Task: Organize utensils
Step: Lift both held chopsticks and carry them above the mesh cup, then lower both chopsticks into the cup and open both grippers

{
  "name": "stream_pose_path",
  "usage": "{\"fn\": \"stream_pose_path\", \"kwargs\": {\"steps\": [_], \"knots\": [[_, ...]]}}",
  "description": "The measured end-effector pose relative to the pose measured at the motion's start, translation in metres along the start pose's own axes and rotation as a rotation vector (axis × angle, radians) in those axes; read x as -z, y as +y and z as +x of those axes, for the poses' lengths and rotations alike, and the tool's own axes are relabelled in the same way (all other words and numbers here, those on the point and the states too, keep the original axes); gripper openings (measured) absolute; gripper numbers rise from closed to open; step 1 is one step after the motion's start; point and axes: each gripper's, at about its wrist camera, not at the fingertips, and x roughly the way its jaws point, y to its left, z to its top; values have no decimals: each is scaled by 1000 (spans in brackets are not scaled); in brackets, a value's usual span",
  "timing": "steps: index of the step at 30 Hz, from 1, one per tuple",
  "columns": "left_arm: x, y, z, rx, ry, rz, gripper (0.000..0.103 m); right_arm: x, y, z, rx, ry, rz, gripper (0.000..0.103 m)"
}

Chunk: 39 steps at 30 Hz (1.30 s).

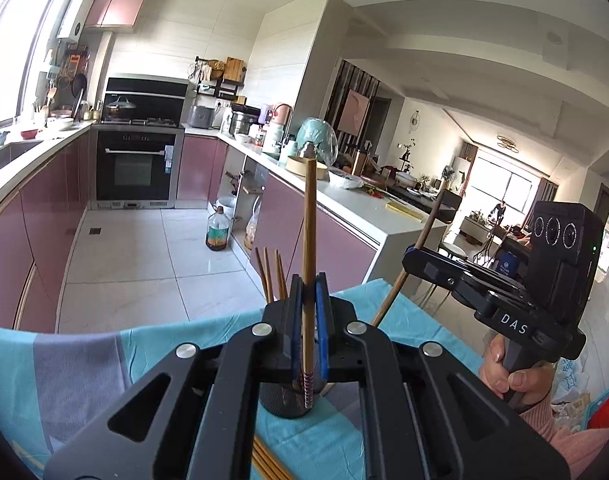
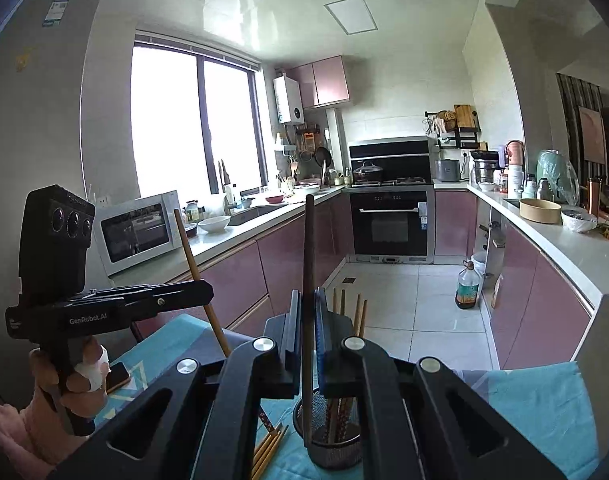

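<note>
Glossy kitchen; slender wooden chopstick (image 1: pixel 309 240) in tongs (image 1: pixel 309 304).

White letters "DAS" printed on the black body of the right gripper (image 1: pixel 418 270), seen from the left wrist camera. White lettering "GenRobot.AI" printed on the black body of the left gripper (image 2: pixel 202 292), seen from the right wrist camera. Other labels too small or blurred to read.

Black grippers, blue-padded fingers (image 1: pixel 323 320), pink sleeves (image 1: pixel 544 420).
</note>
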Motion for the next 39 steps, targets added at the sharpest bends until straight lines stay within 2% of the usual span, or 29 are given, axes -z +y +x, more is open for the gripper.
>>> {"fn": "stream_pose_path", "kwargs": {"steps": [5,11,20,25,29,34,35,37,39], "knots": [[-7,-8,11,-26,-15,7,7,-6,-8,9,23,-2,14,5],[-5,-14,39,-60,35,26,7,-2,-15,24,43,18,23,5],[23,-7,89,-64,201,42,7,19,-19,59,52,175,24,5],[31,4,114,-82,254,39,7,31,-24,80,67,265,27,5],[36,13,129,-111,279,33,8,38,-26,90,94,289,39,6],[41,25,140,-119,293,-2,19,46,-28,95,101,295,62,7],[42,26,141,-121,293,-3,26,47,-28,95,100,293,65,7],[44,27,142,-126,288,-9,32,50,-28,95,103,294,70,8],[48,27,141,-130,287,-13,32,53,-27,93,93,294,78,9]]}}
